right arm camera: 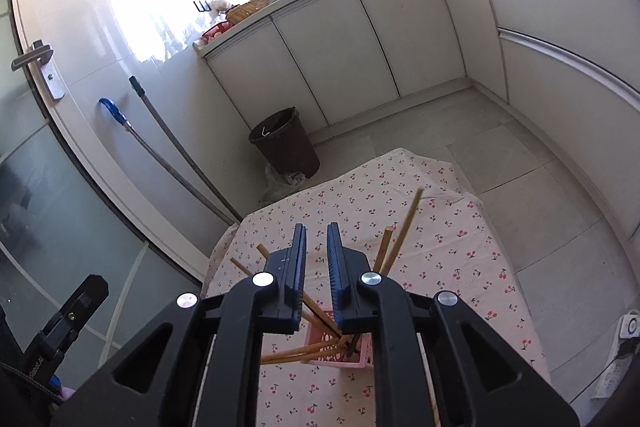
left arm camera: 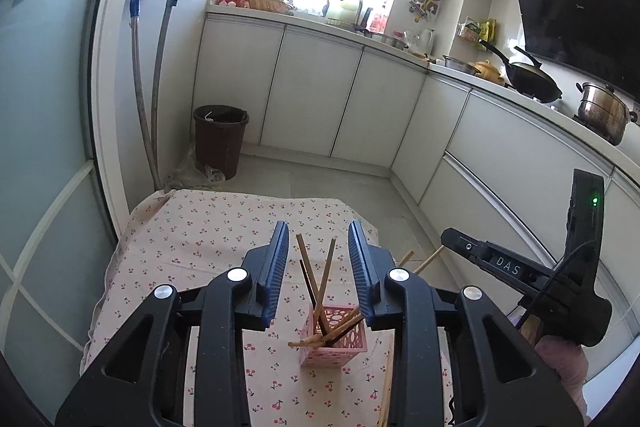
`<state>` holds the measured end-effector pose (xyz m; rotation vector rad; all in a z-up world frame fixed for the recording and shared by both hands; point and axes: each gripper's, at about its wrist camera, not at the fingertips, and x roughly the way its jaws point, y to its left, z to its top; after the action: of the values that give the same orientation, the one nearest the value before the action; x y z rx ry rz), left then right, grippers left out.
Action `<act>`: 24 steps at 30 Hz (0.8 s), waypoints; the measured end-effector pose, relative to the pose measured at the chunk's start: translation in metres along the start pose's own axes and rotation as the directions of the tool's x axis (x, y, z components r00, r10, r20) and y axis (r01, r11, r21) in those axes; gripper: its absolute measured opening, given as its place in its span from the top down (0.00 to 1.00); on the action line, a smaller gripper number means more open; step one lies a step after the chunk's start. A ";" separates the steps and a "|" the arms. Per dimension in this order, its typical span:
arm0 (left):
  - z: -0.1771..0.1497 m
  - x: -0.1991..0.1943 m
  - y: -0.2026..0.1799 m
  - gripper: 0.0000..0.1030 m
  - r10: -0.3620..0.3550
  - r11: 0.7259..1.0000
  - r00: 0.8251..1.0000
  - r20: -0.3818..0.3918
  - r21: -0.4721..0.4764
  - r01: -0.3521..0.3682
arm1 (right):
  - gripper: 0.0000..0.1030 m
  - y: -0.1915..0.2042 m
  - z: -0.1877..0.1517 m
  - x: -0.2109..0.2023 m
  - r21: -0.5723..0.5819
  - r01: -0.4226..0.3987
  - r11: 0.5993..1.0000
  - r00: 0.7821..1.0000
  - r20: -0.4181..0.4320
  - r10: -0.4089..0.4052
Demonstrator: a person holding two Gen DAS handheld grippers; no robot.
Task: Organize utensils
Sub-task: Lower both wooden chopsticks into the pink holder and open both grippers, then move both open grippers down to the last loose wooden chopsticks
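Kitchen table under cherry-print cloth (left arm camera: 192, 227), pink holder (left arm camera: 335, 343) of chopsticks (left arm camera: 320, 267) at six o'clock, left gripper (left arm camera: 319, 239) spread and empty, right gripper (right arm camera: 317, 239) narrowly parted, empty, stove pots (left arm camera: 600, 111) only in left view.

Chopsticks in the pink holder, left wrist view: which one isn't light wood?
The dark chopstick, nearly black, leaning up and to the left out of the pink holder. The other chopsticks standing or lying across the rim are tan.
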<state>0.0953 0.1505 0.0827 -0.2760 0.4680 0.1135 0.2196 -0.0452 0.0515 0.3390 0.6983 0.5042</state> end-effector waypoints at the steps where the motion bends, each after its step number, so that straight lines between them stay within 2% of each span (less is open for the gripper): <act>1: -0.002 0.000 -0.003 0.68 -0.001 1.000 1.000 -0.006 0.009 0.001 | 0.82 0.002 -0.002 -0.003 -0.013 0.005 1.000 1.000 0.001 -0.005; 4: -0.006 0.001 -0.013 0.65 -0.006 0.999 1.000 -0.020 0.037 0.007 | 0.71 0.004 -0.005 -0.015 -0.040 0.016 0.999 1.000 0.000 -0.016; 7: -0.014 0.005 -0.024 0.62 -0.006 0.997 0.999 -0.044 0.073 0.009 | 0.69 0.003 -0.011 -0.023 -0.067 0.041 0.997 0.999 -0.014 -0.042; 11: -0.025 0.009 -0.036 0.59 -0.008 0.994 0.997 -0.079 0.105 0.017 | 0.60 -0.014 -0.023 -0.031 -0.052 0.078 0.996 0.996 -0.048 -0.081; 14: -0.036 0.009 -0.046 0.55 -0.009 0.990 0.996 -0.090 0.138 0.021 | 0.49 -0.031 -0.032 -0.037 -0.037 0.118 0.992 0.991 -0.067 -0.120; 18: -0.051 0.008 -0.056 0.42 -0.009 0.986 0.994 -0.107 0.163 0.026 | 0.34 -0.053 -0.040 -0.048 0.009 0.149 0.989 0.986 -0.076 -0.148; 19: -0.056 0.008 -0.058 0.39 -0.009 0.986 0.993 -0.116 0.167 0.029 | 0.33 -0.059 -0.042 -0.051 0.021 0.157 0.987 0.985 -0.077 -0.155; 21: -0.063 0.010 -0.061 0.37 -0.011 0.984 0.991 -0.136 0.176 0.035 | 0.25 -0.070 -0.047 -0.057 0.045 0.176 0.983 0.981 -0.086 -0.171; 24: -0.077 0.016 -0.067 0.30 -0.005 0.980 0.985 -0.174 0.196 0.040 | 0.20 -0.090 -0.055 -0.066 0.082 0.206 0.975 0.976 -0.094 -0.198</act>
<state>0.0878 0.0647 0.0253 -0.0950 0.6439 0.0197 0.1681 -0.1485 0.0049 0.3295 0.8313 0.2951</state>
